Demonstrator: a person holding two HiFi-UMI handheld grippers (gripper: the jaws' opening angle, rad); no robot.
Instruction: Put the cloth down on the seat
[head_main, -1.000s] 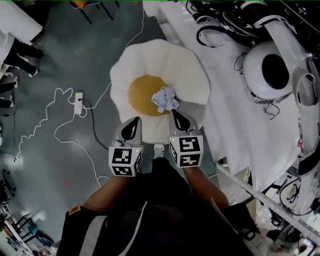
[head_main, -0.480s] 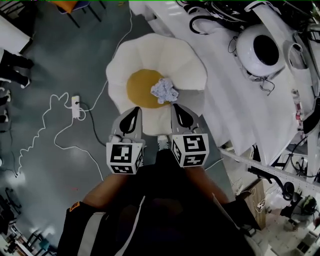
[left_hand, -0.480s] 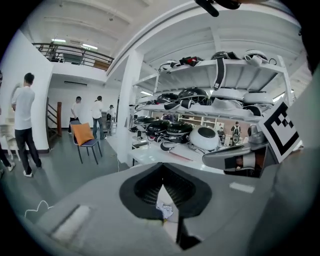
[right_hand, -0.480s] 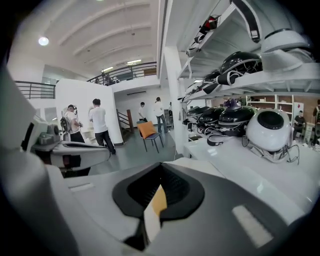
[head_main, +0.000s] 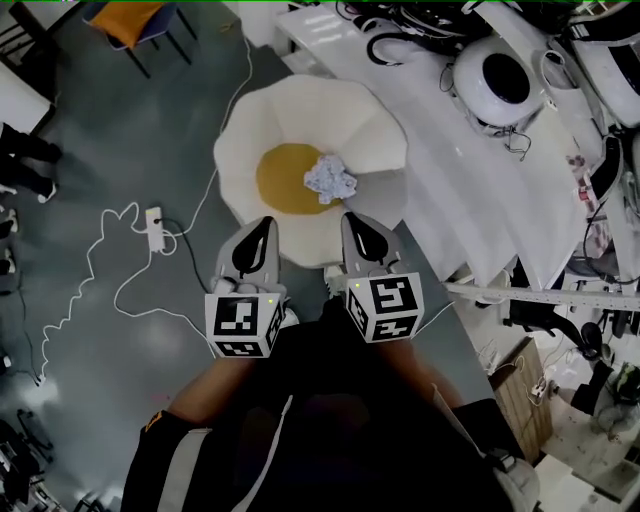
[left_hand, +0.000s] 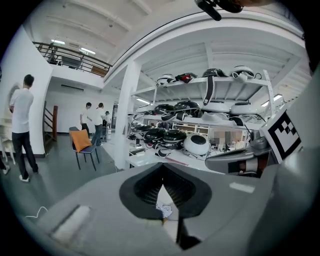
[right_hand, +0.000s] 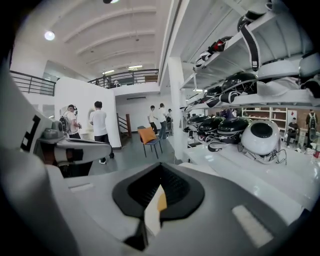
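The white seat (head_main: 330, 110) stands on the floor with a yellow middle (head_main: 280, 180). Over its near rim, the left gripper (head_main: 264, 226) and right gripper (head_main: 353, 222) hang with jaws closed together, holding nothing. The crumpled cloth (head_main: 330, 178) lies on the right edge of the yellow middle, apart from both grippers.

The cloth (head_main: 330, 178) looks like thin pale fabric, crumpled into rough creases. The seat (head_main: 300, 115) is a soft, matt white cushion with a matt mustard centre. The left gripper (head_main: 262, 225) and right gripper (head_main: 351, 220) have smooth matt grey plastic shells, with black ribbed lining inside the jaws. The floor (head_main: 100, 340) is smooth grey with a dull sheen; the white table (right_hand: 280, 175) is glossy.
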